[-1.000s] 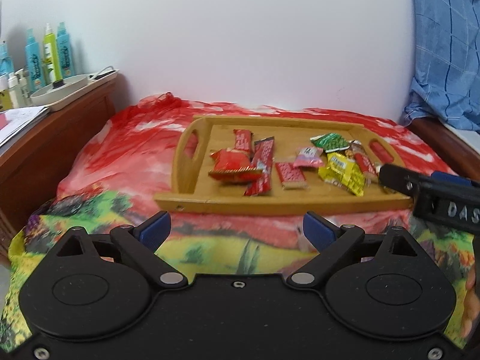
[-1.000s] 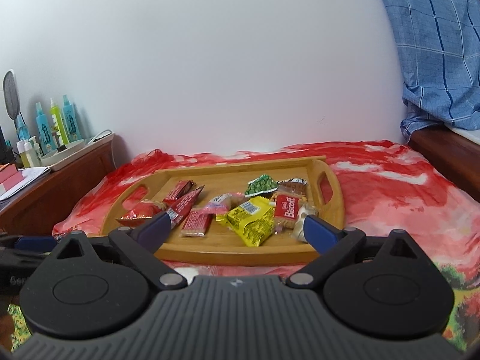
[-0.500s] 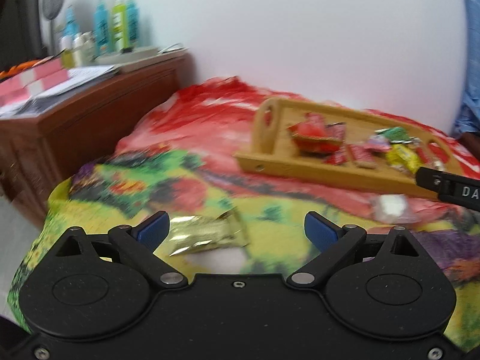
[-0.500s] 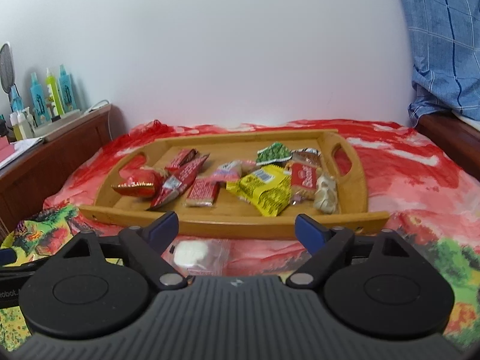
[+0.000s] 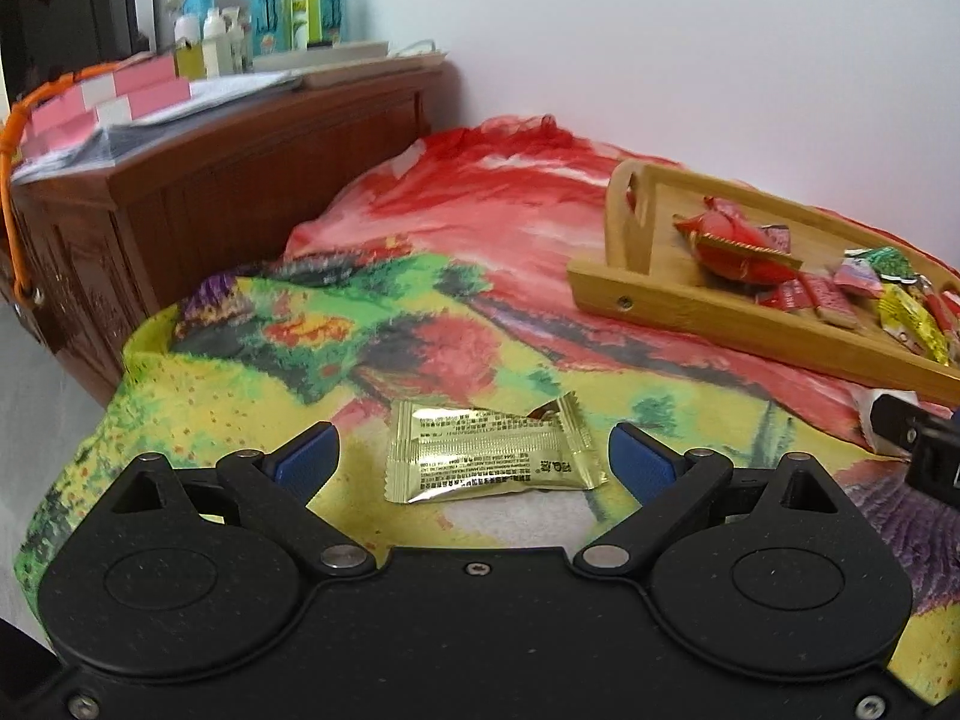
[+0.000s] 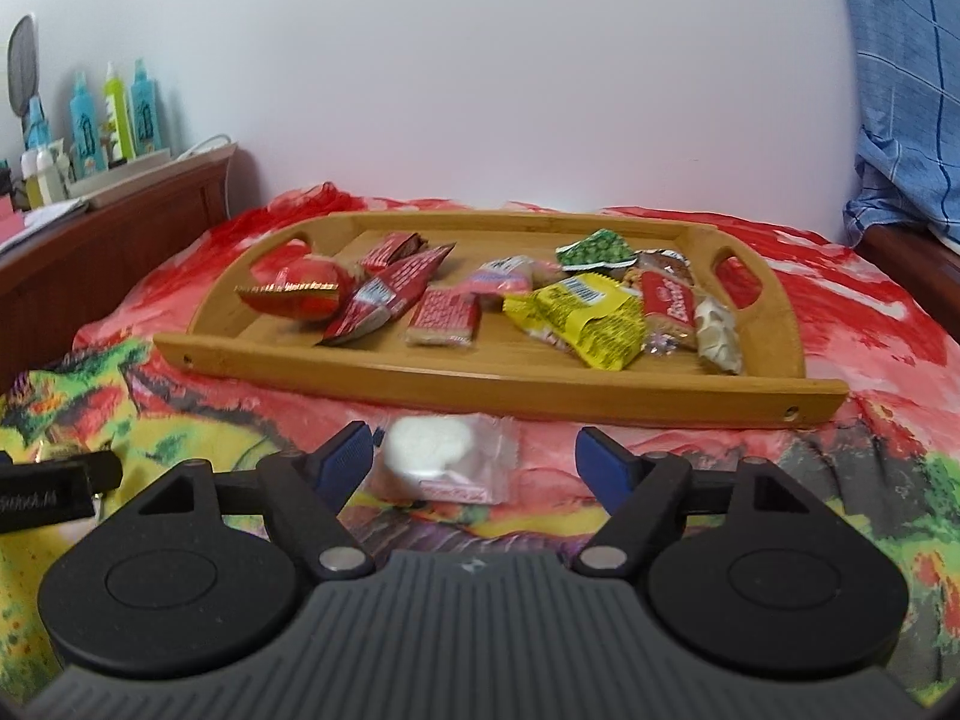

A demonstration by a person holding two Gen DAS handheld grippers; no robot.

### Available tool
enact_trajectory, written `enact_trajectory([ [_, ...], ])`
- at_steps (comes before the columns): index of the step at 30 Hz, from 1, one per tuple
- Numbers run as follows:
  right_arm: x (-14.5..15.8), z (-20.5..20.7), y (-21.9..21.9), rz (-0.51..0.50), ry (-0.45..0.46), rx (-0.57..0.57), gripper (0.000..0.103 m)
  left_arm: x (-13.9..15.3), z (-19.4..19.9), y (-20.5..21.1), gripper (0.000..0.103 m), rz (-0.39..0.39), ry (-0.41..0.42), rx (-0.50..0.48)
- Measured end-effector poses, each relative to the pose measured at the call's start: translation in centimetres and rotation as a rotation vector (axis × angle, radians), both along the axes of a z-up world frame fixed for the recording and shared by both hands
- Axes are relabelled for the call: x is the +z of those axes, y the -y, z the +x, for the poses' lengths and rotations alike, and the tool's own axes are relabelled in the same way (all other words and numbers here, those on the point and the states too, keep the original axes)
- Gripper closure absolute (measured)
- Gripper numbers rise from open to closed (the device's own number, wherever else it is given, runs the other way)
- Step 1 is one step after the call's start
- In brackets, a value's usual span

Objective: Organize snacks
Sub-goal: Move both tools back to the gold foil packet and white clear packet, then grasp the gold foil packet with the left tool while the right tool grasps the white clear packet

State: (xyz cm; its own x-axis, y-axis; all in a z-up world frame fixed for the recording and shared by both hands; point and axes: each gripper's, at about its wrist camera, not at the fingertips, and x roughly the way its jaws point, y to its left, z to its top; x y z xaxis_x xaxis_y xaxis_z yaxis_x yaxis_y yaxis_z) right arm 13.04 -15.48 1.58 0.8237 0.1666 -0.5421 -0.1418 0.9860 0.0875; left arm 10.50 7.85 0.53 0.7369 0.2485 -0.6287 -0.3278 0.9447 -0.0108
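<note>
A bed covered in a red and yellow floral cloth (image 5: pixel 456 324) fills both views, with a white wall behind. On the cloth lies a gold foil packet (image 5: pixel 492 456) between the wide-spread jaws of the left gripper (image 5: pixel 474 456), untouched by either pad. A clear packet with a white sweet (image 6: pixel 444 456) sits between the right gripper (image 6: pixel 471 459) fingers, whose jaws have just been closing but do not press it. Beyond stands a wooden tray (image 6: pixel 498 378) holding assorted wrapped snacks (image 6: pixel 576 318).
</note>
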Motion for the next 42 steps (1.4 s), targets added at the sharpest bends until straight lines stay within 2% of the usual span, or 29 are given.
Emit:
enact_trajectory([
  [4,-0.3,0.0,-0.5,-0.013,0.001,0.006,0.019,-0.3,0.4,-0.2,0.011,-0.046,-0.004,-0.018],
  [10,-0.5,0.2,-0.7,-0.015,0.004,0.007,0.019,-0.4,0.5,0.2,0.02,-0.053,0.007,-0.039],
  [12,-0.5,0.1,-0.7,-0.011,0.013,0.009,0.019,-0.3,0.4,0.4,0.027,-0.053,0.01,-0.054],
  [16,-0.2,-0.2,-1.0,-0.018,0.031,0.023,0.019,-0.1,0.1,0.9,0.034,-0.051,0.019,-0.097],
  [18,-0.3,-0.1,-1.2,-0.027,0.028,0.026,0.02,0.0,0.0,1.2,0.044,-0.047,0.025,-0.12],
  [29,-0.1,0.1,-0.7,0.014,0.003,0.019,0.048,1.0,-0.2,3.4,0.046,-0.042,0.024,-0.21],
  [34,0.5,-0.1,0.2,0.031,-0.004,-0.009,0.052,1.9,-0.4,4.4,0.046,-0.037,0.034,-0.243],
  [42,1.0,-0.9,2.3,0.061,-0.012,-0.068,0.052,3.2,-0.6,5.9,0.046,-0.035,0.055,-0.286],
])
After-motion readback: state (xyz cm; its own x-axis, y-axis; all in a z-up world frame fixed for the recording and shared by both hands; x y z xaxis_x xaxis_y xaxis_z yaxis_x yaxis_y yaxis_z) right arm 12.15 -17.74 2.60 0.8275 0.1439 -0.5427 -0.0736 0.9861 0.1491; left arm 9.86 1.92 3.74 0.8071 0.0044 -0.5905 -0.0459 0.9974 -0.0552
